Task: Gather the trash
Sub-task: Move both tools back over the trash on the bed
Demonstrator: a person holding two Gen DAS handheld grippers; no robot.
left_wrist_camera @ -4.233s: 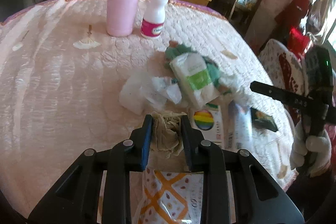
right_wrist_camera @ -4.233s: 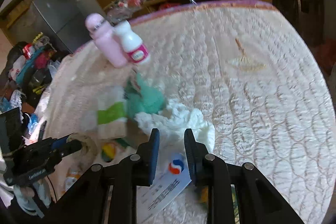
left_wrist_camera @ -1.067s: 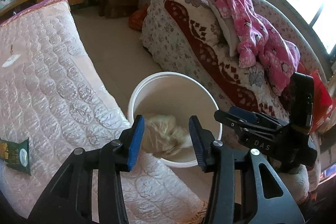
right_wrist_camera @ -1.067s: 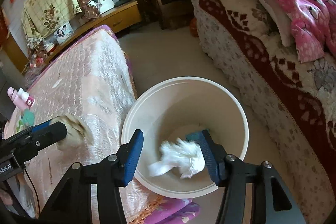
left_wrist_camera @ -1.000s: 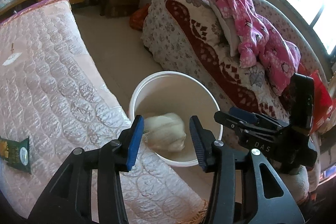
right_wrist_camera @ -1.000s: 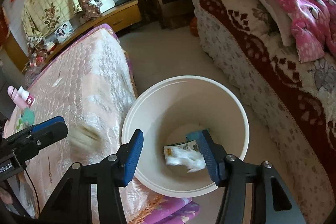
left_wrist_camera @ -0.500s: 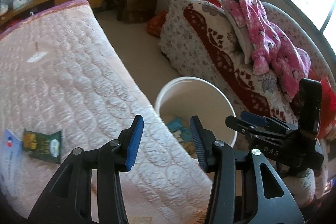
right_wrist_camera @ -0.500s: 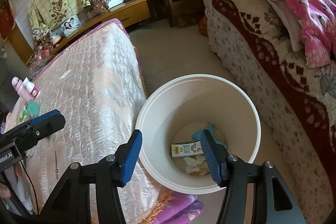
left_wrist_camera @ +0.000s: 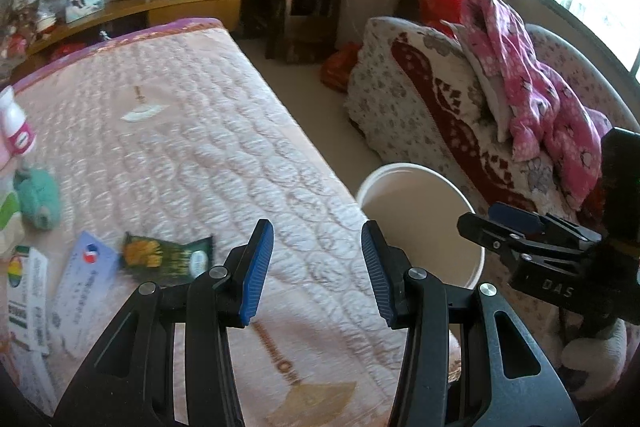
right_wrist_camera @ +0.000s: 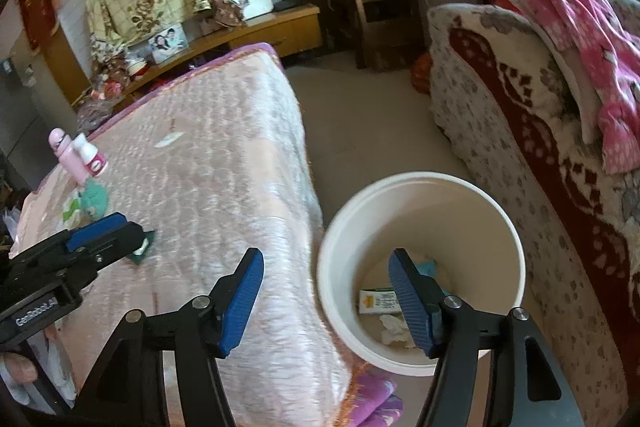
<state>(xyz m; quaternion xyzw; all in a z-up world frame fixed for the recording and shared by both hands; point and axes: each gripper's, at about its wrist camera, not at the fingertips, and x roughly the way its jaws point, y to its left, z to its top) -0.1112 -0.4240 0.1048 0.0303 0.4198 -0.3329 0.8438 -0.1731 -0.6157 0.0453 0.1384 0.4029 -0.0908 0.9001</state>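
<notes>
A white bucket [right_wrist_camera: 500, 223] stands on the floor between the quilted table and the sofa; crumpled tissue [right_wrist_camera: 394, 329] and a small carton [right_wrist_camera: 378, 301] lie at its bottom. My right gripper [right_wrist_camera: 326, 285] hovers over the bucket's near rim, its jaws opening with nothing between them. My left gripper [left_wrist_camera: 316, 257] hangs open and empty over the table edge, beside the bucket [left_wrist_camera: 374, 183]. On the table lie a dark green wrapper [left_wrist_camera: 168, 253], a white leaflet [left_wrist_camera: 82, 279], a box with a rainbow logo [left_wrist_camera: 24, 295] and a teal cloth [left_wrist_camera: 38, 195].
The pink quilted table [left_wrist_camera: 192, 131] fills the left. A white bottle [left_wrist_camera: 14, 125] stands at its far left edge, beside a pink bottle [right_wrist_camera: 66, 155]. A patterned sofa [left_wrist_camera: 444, 95] with pink clothing [left_wrist_camera: 520, 83] lies right of the bucket. Bare floor [right_wrist_camera: 368, 123] runs between them.
Both wads have dropped from the grippers into the bucket. Both grippers have since swung left and up, away from the bucket toward the table, and the right jaws have widened.
</notes>
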